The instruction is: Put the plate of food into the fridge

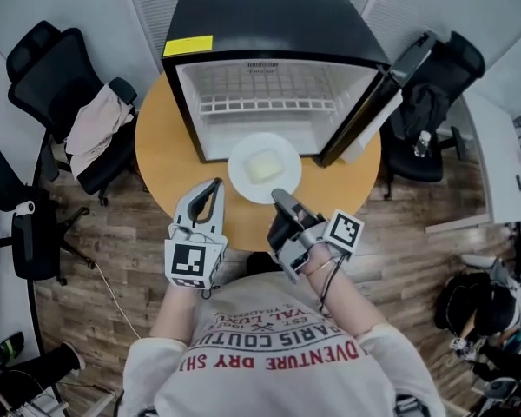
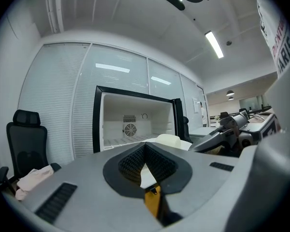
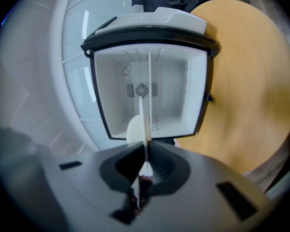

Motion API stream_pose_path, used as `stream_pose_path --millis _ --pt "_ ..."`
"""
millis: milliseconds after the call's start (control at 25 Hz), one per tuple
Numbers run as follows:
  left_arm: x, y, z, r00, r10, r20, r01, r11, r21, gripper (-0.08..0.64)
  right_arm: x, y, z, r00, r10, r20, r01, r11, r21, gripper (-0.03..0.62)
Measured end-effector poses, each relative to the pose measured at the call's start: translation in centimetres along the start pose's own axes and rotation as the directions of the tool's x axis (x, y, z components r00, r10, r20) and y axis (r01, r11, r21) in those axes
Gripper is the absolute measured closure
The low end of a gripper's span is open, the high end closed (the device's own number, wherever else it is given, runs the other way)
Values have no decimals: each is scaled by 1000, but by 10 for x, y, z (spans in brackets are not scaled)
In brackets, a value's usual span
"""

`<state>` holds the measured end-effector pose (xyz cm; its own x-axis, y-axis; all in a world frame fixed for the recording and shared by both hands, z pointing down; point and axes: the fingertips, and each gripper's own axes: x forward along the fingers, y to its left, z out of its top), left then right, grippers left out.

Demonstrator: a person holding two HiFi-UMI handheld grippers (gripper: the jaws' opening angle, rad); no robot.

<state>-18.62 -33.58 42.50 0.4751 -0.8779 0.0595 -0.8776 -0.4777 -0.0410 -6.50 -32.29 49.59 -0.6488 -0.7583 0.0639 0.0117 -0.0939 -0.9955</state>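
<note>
White plate [image 1: 241, 177] before open fridge [image 1: 269, 24]

floor [image 1: 113, 259]: wood planks | chairs [image 1: 35, 59]: black | walls [image 2: 58, 110]: slatted, perhaps blinds

The person wears a pale short-sleeved T-shirt [image 1: 278, 367] with red lettering. The left gripper [image 1: 215, 186] and right gripper [image 1: 278, 197] are grey, each carrying a black-and-white marker cube [image 1: 194, 264].

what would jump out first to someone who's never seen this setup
The black mini fridge stands on a round wooden table, its door swung open on the right to show a white interior. Just in front of the opening is a white plate with a pale block of food, pinched at its near rim by the right gripper. The left gripper sits just left of the plate, jaws together.
</note>
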Motion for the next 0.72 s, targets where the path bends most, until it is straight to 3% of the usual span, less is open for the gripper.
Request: stream_pose_path --millis 720 --pt "105 47 9 999 47 6 -47 999 -5 530 83 18 98 1000 -8 13 8 1000 -8 554"
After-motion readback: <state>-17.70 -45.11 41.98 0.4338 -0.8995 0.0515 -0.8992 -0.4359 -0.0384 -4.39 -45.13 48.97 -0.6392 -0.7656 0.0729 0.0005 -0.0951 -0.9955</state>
